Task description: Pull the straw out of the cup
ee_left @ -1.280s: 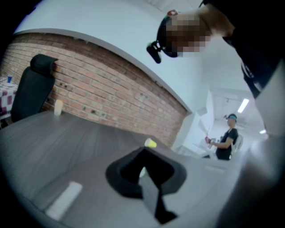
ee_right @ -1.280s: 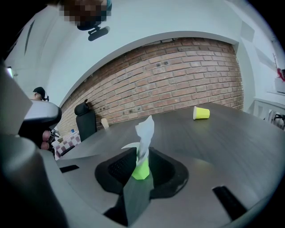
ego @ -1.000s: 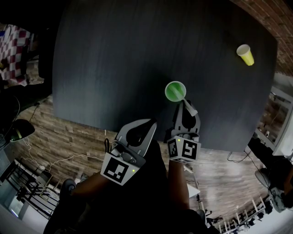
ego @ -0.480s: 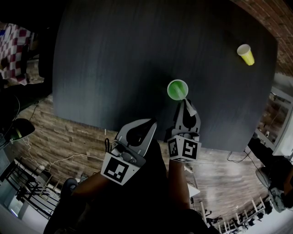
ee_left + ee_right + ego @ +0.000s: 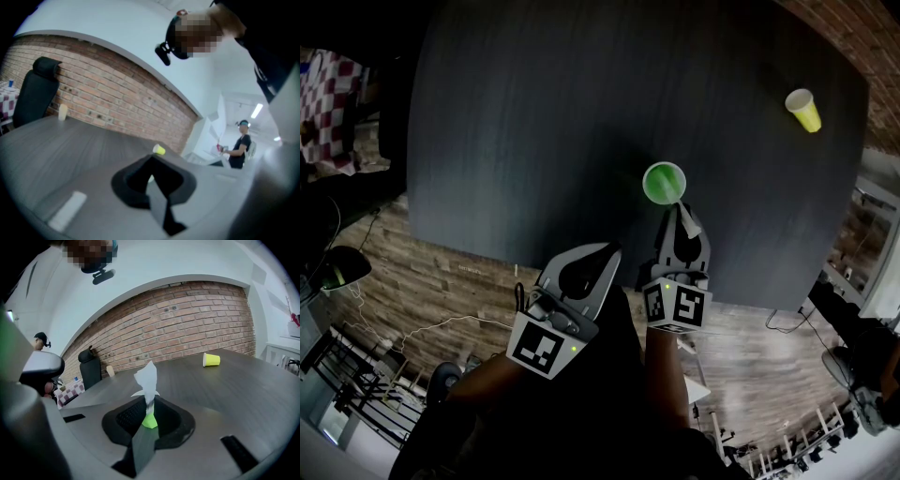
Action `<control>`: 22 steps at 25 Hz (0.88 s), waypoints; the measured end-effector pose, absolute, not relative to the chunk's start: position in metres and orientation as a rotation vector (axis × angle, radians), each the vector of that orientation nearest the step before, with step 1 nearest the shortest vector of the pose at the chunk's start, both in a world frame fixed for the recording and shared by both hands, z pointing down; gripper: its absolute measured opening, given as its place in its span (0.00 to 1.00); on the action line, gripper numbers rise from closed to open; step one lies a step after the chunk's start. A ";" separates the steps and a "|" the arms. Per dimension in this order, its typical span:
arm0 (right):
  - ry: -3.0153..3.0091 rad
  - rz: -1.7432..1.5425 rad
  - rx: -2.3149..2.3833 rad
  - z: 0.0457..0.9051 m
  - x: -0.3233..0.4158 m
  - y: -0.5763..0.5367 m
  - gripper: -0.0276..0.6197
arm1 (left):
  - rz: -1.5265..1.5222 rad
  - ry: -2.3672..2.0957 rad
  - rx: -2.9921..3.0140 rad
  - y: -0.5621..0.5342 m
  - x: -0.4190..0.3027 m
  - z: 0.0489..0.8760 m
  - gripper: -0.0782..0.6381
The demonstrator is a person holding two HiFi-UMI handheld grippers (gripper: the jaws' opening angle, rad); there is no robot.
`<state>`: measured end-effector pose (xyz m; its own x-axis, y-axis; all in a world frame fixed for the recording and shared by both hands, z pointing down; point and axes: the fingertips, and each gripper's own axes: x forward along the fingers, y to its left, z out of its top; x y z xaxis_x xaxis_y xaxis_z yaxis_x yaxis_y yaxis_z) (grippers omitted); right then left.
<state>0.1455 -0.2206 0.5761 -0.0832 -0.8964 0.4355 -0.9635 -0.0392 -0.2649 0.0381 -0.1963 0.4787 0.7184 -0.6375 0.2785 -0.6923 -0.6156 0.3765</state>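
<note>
A green cup (image 5: 663,183) stands on the dark table (image 5: 534,122), just beyond my right gripper (image 5: 678,212). A white paper-wrapped straw (image 5: 147,380) rises out of the cup (image 5: 150,421) and stands between the right gripper's (image 5: 149,405) jaws. These jaws are closing and pinch the straw low down, crumpling its paper. In the head view the straw (image 5: 692,223) shows as a white tip beside the right fingers. My left gripper (image 5: 602,254) hangs off the table's near edge, its jaws together with nothing in them (image 5: 152,177).
A yellow cup (image 5: 803,112) lies on its side at the table's far right corner (image 5: 211,360). A black chair (image 5: 90,369) and a small pale cup (image 5: 110,370) are at the far edge by the brick wall. A person (image 5: 241,150) stands in the background.
The right jaws have drawn in a little around the straw. Both hands and the green cup stay where they were.
</note>
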 end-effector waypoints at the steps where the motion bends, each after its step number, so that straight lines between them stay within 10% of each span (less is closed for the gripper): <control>1: -2.082 0.773 2.034 0.576 0.145 -0.220 0.11 | 0.158 -1.018 2.463 -0.197 0.038 0.478 0.11; 22: -2.102 0.730 2.030 0.562 0.147 -0.215 0.11 | 0.123 -1.040 2.472 -0.192 0.041 0.468 0.11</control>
<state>0.1474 -0.2150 0.5621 -0.0865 -0.9055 0.4154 -0.9681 -0.0220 -0.2496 0.0408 -0.1915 0.4675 0.7111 -0.6568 0.2510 -0.6972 -0.6123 0.3728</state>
